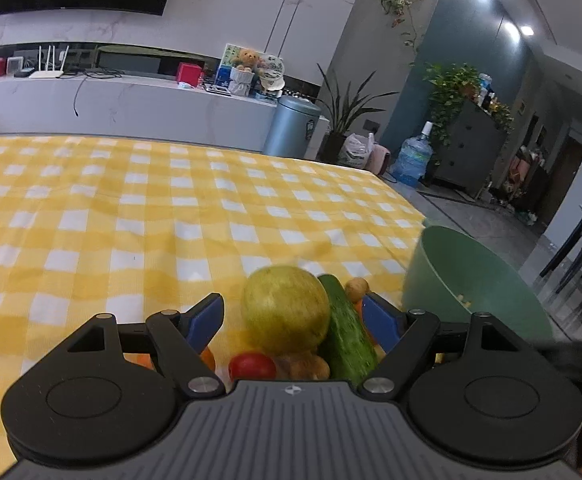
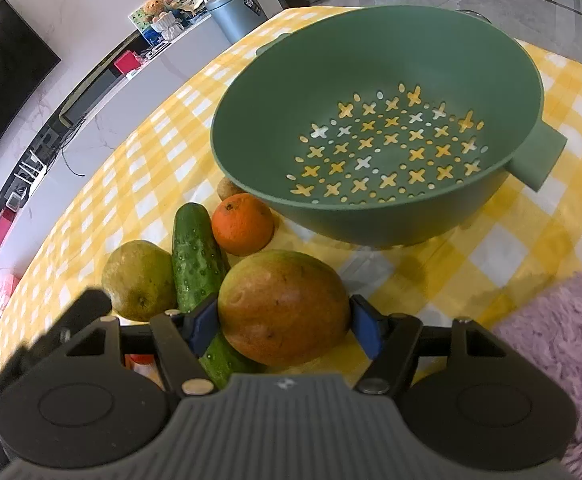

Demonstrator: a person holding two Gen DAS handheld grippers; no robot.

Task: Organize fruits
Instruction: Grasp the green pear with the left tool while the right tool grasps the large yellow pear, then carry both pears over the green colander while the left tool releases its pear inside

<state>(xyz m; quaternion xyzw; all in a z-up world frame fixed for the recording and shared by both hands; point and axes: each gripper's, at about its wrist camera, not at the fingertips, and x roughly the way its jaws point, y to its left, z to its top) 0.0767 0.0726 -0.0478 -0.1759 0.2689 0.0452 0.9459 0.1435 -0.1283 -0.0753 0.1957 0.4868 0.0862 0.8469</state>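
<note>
While the yellow-and-white checked cloth covers the whole counter (image 2: 531, 248), the biggest thing on it is the green plastic colander bowl (image 2: 371, 80) with cross-shaped holes in its bottom, sitting near the counter's far edge with nothing inside it. Its stubby side handle (image 2: 539, 156) sticks out to the right.

All the produce is bunched just in front of the bowl. Closest to the right wrist camera is a big reddish-green mango (image 2: 283, 308), and the right gripper (image 2: 285, 324) has its blue pads pressed against both sides of it, so it's clamped on that one. Just left of the mango lies a dark green bumpy cucumber (image 2: 193, 256), touching it. Left of the cucumber is a yellowish-green round fruit (image 2: 139, 280), maybe a pear or guava, can't tell. A small orange tangerine (image 2: 243, 224) sits between the cucumber and the bowl, and behind it a little brown potato-looking thing (image 2: 229, 188) peeks out right by the bowl's wall.

From the left wrist view, the left gripper (image 1: 293, 320) is spread wide with the yellow-green fruit and cucumber between its fingers, not touching either as far as I can see. A small red tomato (image 1: 251, 366) sits right below.
</note>
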